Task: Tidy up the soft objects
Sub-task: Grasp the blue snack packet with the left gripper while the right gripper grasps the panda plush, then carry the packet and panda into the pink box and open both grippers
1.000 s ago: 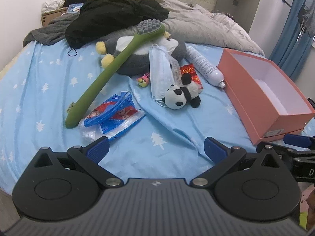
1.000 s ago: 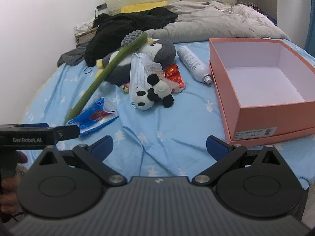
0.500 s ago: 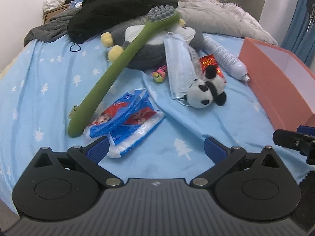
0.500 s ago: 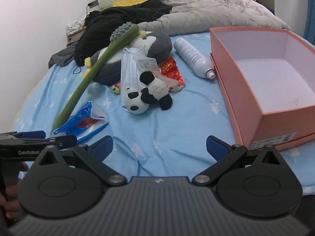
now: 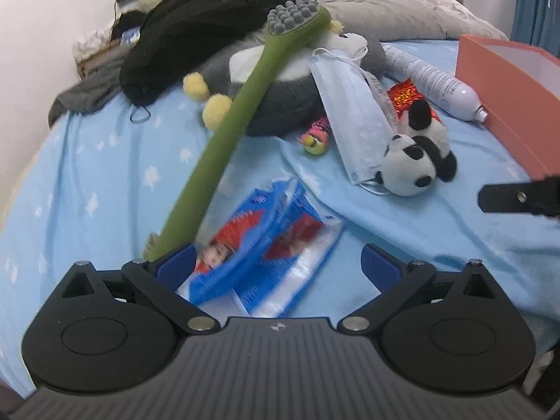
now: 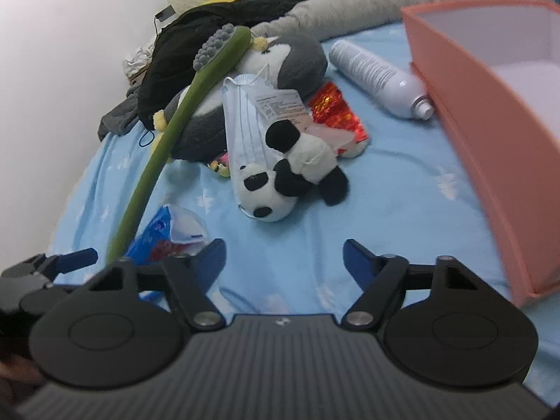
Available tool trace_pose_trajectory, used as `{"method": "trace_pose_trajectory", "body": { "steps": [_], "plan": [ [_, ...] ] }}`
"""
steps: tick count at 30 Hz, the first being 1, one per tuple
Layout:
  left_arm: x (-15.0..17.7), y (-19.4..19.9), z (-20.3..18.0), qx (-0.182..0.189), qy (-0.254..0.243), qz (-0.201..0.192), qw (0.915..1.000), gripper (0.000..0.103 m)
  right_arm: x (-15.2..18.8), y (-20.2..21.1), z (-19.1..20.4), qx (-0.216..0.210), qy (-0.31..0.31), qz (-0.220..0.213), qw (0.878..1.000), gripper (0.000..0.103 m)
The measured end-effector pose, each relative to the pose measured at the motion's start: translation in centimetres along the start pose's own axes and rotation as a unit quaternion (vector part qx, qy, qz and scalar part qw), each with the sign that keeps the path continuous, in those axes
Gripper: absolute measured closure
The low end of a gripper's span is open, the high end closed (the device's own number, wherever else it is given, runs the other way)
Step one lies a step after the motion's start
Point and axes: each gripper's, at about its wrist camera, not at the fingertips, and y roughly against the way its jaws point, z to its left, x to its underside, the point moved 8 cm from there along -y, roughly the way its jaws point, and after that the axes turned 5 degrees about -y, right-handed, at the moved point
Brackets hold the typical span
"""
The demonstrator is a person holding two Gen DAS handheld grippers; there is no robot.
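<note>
A small panda plush [image 5: 416, 161] [image 6: 290, 175] lies on the blue bed sheet, partly on a pale blue face mask [image 5: 353, 112] [image 6: 245, 119]. Behind it lies a big grey penguin plush [image 5: 280, 105] [image 6: 297, 59] with a long green soft toothbrush [image 5: 224, 140] [image 6: 168, 133] leaning across it. My left gripper [image 5: 278, 266] is open, low over a blue and red plastic packet [image 5: 266, 241] [image 6: 164, 231]. My right gripper [image 6: 283, 259] is open and empty, a short way in front of the panda.
An open pink box [image 6: 490, 112] [image 5: 507, 80] stands at the right. A white spray bottle [image 6: 378, 73] [image 5: 434, 80] lies beside it. A red foil packet [image 6: 332, 108] and a small pink and yellow toy [image 5: 315, 136] lie by the plushes. Black clothes [image 5: 196, 45] and a grey quilt [image 5: 402, 7] are heaped behind.
Both grippers have moved forward and lower toward the objects. The left one has closed in on the blue packet and the right one on the panda. Both stayed open.
</note>
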Motion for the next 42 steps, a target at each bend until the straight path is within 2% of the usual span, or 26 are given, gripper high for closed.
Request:
{"method": "trace_pose_trajectory", "body": {
  "steps": [7,11,14,21,25,29,35,42],
  "plan": [
    [-0.5,-1.8,0.6,-0.023,-0.026,-0.004,0.9994,0.013,-2.0,-2.7,0.7,-0.016,-0.045,-0.027,0.999,0.026],
    [-0.4,-2.8,0.5,-0.012,-0.027,-0.001,0.9996,0.025,-2.9,-4.1,1.3,-0.032,-0.065,-0.024,0.997,0.026],
    [-0.2,-3.5,0.5,-0.005,-0.02,0.001,0.9998,0.035,-3.0,-5.1,1.6,-0.055,-0.088,-0.002,0.995,0.027],
    [0.0,-4.6,1.4,0.0,0.005,0.003,1.0,0.057,-3.2,-7.5,1.0,-0.012,-0.106,0.012,0.994,0.028],
    [-0.2,-4.8,1.5,0.007,0.026,0.001,0.9996,0.072,-3.1,-8.6,0.2,0.007,-0.117,0.021,0.993,0.037],
    [-0.4,-4.4,1.3,0.016,0.048,-0.003,0.9987,0.087,-3.1,-8.4,0.3,-0.005,-0.115,0.029,0.993,0.047],
    [-0.8,-3.1,1.2,0.02,0.072,-0.013,0.9971,0.095,-2.8,-6.8,0.5,-0.009,-0.091,0.027,0.995,0.051],
    [-0.8,-1.1,0.7,0.036,0.098,-0.016,0.9944,0.096,-1.9,-4.0,0.6,-0.012,-0.048,0.024,0.998,0.053]
  ]
}}
